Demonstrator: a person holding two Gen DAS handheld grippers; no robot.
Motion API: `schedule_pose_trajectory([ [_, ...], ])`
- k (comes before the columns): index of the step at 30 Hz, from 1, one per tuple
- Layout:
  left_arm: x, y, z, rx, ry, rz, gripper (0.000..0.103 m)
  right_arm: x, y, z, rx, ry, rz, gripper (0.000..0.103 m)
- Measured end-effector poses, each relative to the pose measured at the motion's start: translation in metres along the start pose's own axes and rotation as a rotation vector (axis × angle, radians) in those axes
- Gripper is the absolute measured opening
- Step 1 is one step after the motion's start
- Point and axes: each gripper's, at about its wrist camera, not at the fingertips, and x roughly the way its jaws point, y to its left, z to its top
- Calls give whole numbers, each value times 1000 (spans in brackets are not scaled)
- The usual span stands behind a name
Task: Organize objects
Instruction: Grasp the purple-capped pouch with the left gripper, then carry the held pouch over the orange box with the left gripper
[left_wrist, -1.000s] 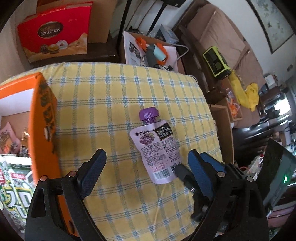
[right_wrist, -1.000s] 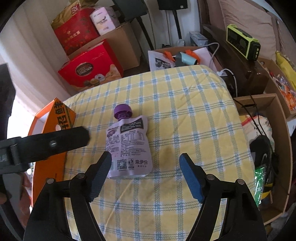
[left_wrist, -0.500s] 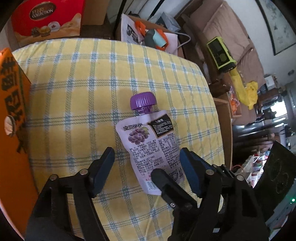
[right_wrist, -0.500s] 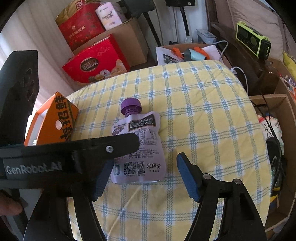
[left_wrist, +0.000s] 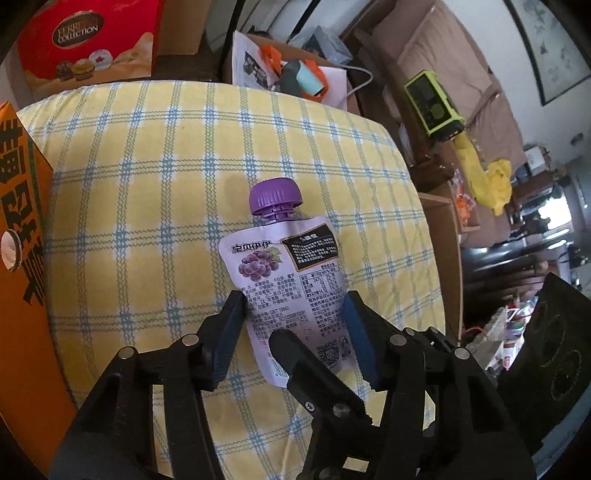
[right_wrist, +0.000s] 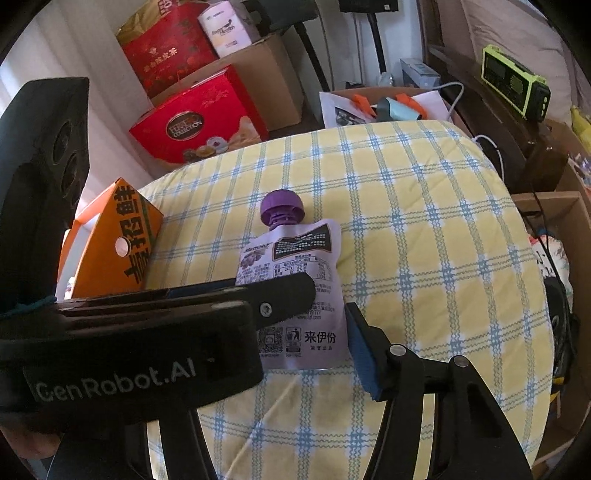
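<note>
A table (left_wrist: 332, 155) covered in a yellow cloth with a blue check fills both views. At its left edge stands an open orange box (left_wrist: 22, 258); what it holds cannot be seen from here. Beyond the table sit a red gift box (right_wrist: 199, 122) and brown cartons.

A white juice pouch (left_wrist: 284, 280) with a purple cap (left_wrist: 275, 195) and a grape picture lies flat near the middle of the table, cap pointing away, well apart from the orange box.

The left claw (left_wrist: 295, 328) is lowered over the pouch's bottom half. Its jaws have just been closing and now sit narrow, one blue pad at each side edge of the pouch, seemingly touching, though a firm squeeze is not certain. The right claw (right_wrist: 314, 347) hangs at the pouch's bottom too, jaws half wide and also closing, its one visible pad just beside the edge, its other finger hidden.

The sorting looks barely begun: the pouch is not yet lifted and, probably, still has to go into the box.
</note>
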Motion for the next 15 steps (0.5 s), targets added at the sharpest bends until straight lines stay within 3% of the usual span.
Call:
schedule_pose_trajectory([
  [15, -59, 1, -3, -33, -99, -57, 52, -41, 33, 13, -76, -62, 13, 58],
])
